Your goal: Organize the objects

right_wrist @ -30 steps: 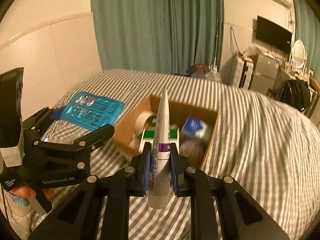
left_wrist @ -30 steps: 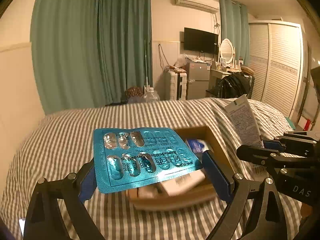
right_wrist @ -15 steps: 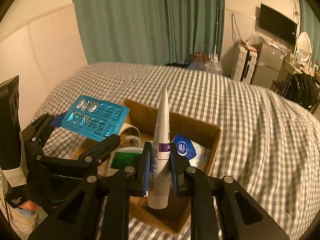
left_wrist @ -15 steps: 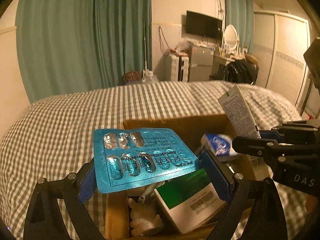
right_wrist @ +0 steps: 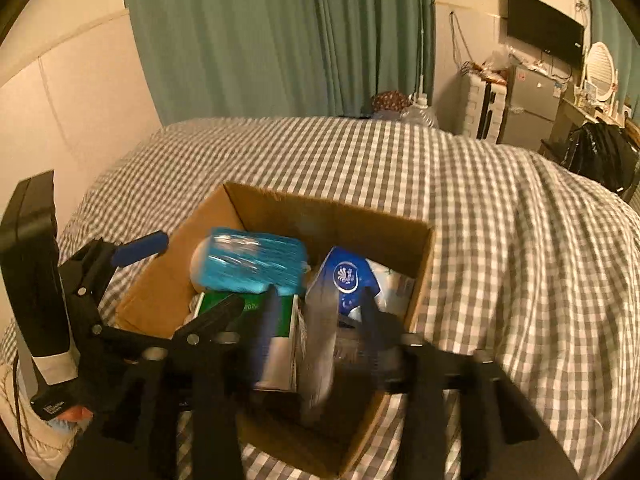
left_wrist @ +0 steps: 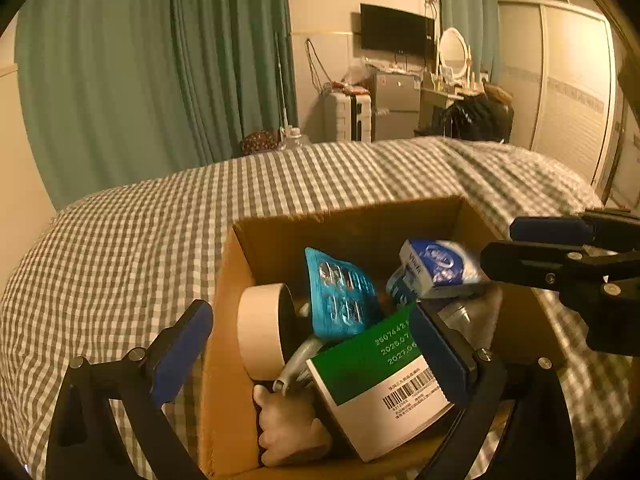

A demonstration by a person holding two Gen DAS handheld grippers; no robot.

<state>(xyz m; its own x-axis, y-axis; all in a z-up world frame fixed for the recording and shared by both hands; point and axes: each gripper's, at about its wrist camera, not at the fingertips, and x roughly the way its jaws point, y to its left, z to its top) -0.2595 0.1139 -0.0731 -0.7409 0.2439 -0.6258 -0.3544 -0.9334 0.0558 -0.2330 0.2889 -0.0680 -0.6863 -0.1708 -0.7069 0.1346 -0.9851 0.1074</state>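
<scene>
An open cardboard box (left_wrist: 344, 216) (right_wrist: 332, 208) sits on the checked bed. The blue blister pack (left_wrist: 340, 300) (right_wrist: 252, 260) is free of my grip and drops into it, blurred in the right wrist view. My left gripper (left_wrist: 312, 344) is open and empty over the box's near left corner. My right gripper (right_wrist: 316, 332) is blurred and open; the white tube (right_wrist: 318, 344) falls between its fingers into the box. The right gripper's fingers (left_wrist: 560, 248) show at the right of the left wrist view.
The box holds a tape roll (left_wrist: 264, 332), a green-and-white carton (left_wrist: 380, 380), a blue tissue pack (left_wrist: 436, 268) (right_wrist: 344, 280) and a pale figure (left_wrist: 288, 428). Checked bedding (right_wrist: 500, 220) surrounds the box. Green curtains, a TV and wardrobe stand behind.
Both grippers moved down over the box and opened. The left let go of the blister pack, the right let go of the white tube; both items are dropping into the box.
</scene>
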